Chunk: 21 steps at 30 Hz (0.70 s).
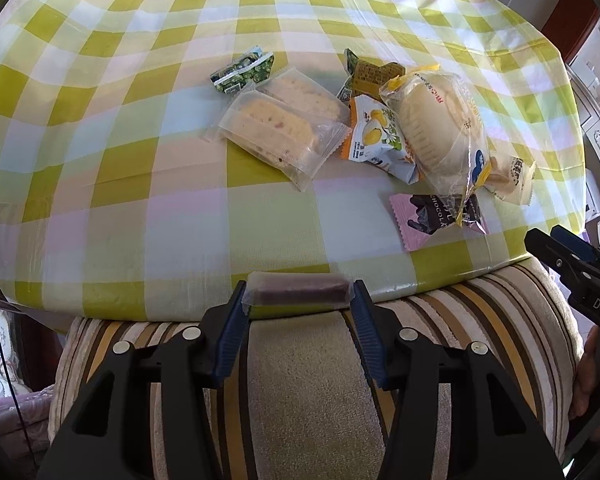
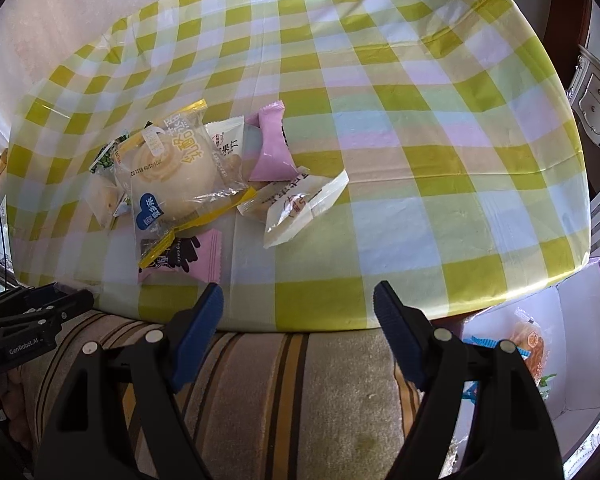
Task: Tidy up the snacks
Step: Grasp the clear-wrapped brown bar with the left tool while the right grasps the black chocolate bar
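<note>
The left gripper (image 1: 299,296), tilted steeply down, pinches a clear-wrapped purple bar (image 1: 298,289) at the checked table's (image 1: 140,208) edge; the right gripper (image 2: 298,304) hangs open, empty.

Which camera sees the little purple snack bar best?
The left wrist view. There the purple snack bar sits in its clear wrapper right between the left claw, whose pads press on its ends, at the table's near edge. The right wrist view shows only the left claw's side at its left edge; the bar can't be made out there.
</note>
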Tool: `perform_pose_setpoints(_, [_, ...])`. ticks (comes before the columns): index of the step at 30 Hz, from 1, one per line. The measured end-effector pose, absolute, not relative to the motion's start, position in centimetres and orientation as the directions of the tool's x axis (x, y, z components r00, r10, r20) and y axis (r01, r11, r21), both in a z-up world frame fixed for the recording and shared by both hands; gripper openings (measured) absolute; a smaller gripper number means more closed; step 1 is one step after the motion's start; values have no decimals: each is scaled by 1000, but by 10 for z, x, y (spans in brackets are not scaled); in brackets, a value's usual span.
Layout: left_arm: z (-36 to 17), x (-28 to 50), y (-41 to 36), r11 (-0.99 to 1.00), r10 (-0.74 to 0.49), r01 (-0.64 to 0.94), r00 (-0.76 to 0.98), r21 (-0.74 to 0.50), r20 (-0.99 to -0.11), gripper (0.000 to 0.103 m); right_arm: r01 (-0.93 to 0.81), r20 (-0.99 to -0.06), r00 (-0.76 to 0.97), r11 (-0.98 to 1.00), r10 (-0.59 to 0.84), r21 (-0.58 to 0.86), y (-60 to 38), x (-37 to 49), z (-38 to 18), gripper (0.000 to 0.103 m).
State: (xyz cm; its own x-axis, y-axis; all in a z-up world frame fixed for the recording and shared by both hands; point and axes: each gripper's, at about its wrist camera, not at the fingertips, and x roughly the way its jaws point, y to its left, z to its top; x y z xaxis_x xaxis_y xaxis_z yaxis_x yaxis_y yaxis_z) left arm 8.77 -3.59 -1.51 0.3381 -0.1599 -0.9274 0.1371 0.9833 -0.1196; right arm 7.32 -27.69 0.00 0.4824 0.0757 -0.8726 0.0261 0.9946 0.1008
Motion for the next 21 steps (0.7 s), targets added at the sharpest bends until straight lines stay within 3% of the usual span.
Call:
perform_pose_setpoints(8, [-11,89,-30,981,-190,111,365,-160,-911,50,-261,-891,445,965,89,-35,-219,87,-4,77])
perform_pose_setpoints(13, [-10,87,-26,978,-205,101,383,-180,-901,50,-368,-910,395,929,124,-33,-198,109,-14,77])
perform_pose_setpoints(19, [-12,87,-22,972,-234,92,390,-215,-891,50,-430,-917,371,902,146,-30,-179,123,-20,62])
perform_pose_setpoints(21, [-12,86,-21,970,-242,93,394,-224,-886,50,-443,-924,354,896,143,-31,-174,124,-23,50])
